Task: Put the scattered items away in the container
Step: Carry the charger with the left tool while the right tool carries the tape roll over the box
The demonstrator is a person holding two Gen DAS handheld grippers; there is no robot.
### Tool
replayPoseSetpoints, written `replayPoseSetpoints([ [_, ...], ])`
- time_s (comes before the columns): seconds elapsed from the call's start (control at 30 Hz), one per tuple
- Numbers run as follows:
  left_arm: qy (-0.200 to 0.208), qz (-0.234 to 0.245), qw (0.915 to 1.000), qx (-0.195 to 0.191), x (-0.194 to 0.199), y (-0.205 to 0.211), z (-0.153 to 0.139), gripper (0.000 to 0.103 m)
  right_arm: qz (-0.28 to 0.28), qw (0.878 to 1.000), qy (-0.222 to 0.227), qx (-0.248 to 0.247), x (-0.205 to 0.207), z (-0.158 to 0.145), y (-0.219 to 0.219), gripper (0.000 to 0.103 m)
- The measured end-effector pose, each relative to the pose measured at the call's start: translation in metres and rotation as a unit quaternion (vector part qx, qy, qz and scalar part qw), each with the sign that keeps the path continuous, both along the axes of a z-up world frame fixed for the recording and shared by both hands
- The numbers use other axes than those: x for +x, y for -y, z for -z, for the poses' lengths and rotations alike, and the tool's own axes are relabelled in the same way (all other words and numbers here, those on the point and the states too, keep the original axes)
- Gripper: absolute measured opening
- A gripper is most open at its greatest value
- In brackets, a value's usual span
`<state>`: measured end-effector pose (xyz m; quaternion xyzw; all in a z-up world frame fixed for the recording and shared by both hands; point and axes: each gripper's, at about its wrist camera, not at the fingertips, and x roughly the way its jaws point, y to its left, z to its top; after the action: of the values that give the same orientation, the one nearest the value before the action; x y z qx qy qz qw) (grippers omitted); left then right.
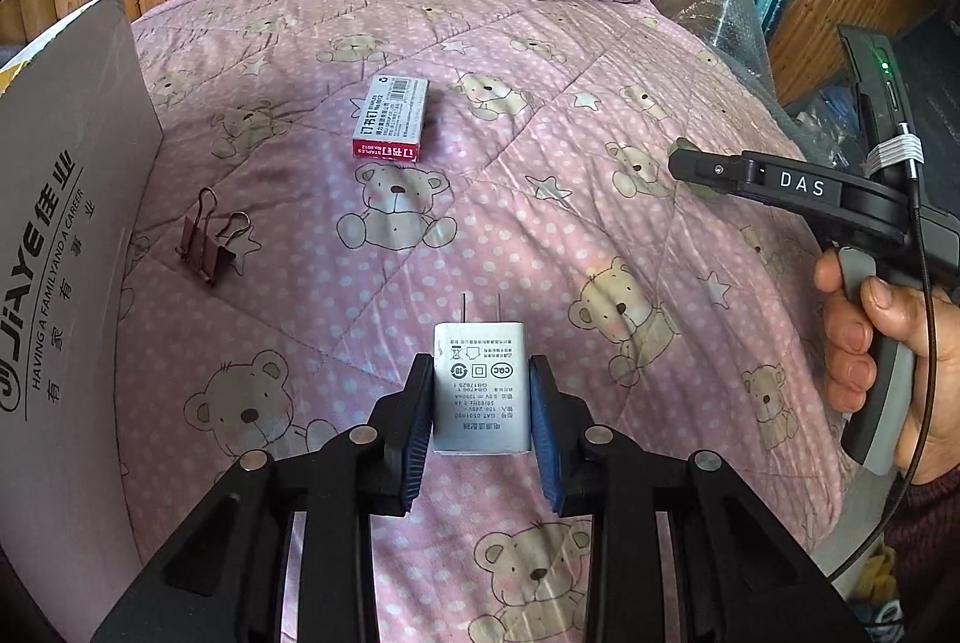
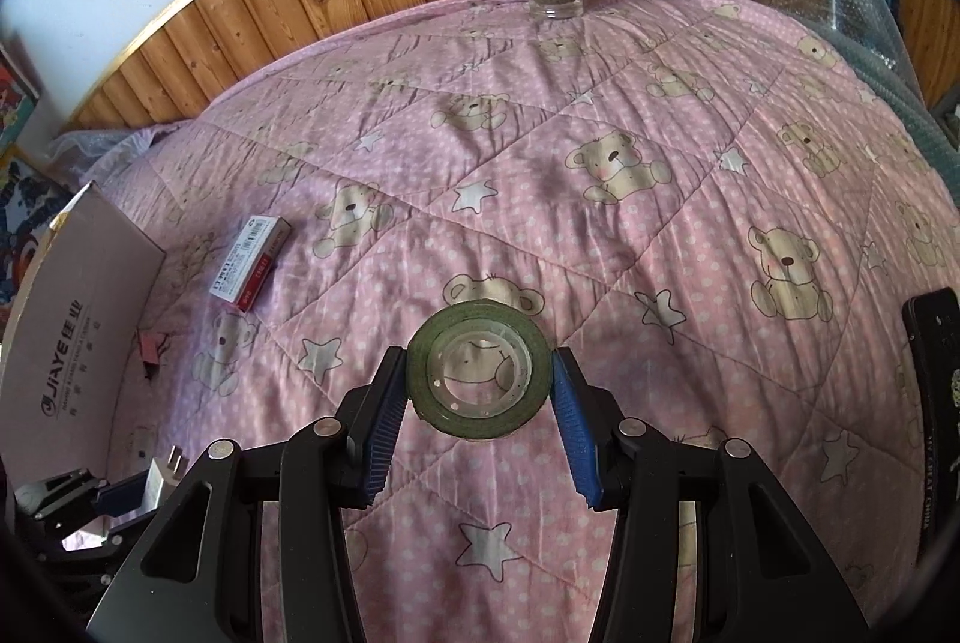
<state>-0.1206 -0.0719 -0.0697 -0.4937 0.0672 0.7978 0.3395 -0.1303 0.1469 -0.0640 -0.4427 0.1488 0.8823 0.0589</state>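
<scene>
Left gripper (image 1: 481,406): pads pinching the white USB charger (image 1: 480,385), low over the quilt (image 1: 540,235).
Right gripper (image 2: 480,391): jaws flank the green tape roll (image 2: 478,377); contact looks likely, cannot tell.
Still out: staple box (image 1: 391,119) at 11 o'clock, binder clip (image 1: 207,238) at 10.
Container: cardboard box (image 1: 66,247) at 9 o'clock, interior unseen.
Progress: early; four items outside.

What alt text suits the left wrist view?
The left claw grips a white USB charger above a pink bear-print quilt. A staples box and binder clip lie beyond, beside a cardboard box.
</scene>
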Motion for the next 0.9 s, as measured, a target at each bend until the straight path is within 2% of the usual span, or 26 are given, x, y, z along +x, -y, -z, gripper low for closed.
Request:
replayPoseSetpoints([
  [0.23,0.001,-0.002,1.0000,0.008,0.015,0.007,-0.013,0.031,-0.004,1.000,-0.001,0.000,0.020,-0.008,0.013,0.050],
  [0.73,-0.020,-0.009,0.9989,0.041,0.046,0.034,-0.050,0.031,-0.039,0.998,-0.018,-0.046,0.070,-0.031,0.065,0.050],
  [0.9,-0.027,-0.011,0.9983,0.050,0.059,0.044,-0.057,0.031,-0.048,0.998,-0.021,-0.044,0.085,-0.038,0.081,0.050],
])
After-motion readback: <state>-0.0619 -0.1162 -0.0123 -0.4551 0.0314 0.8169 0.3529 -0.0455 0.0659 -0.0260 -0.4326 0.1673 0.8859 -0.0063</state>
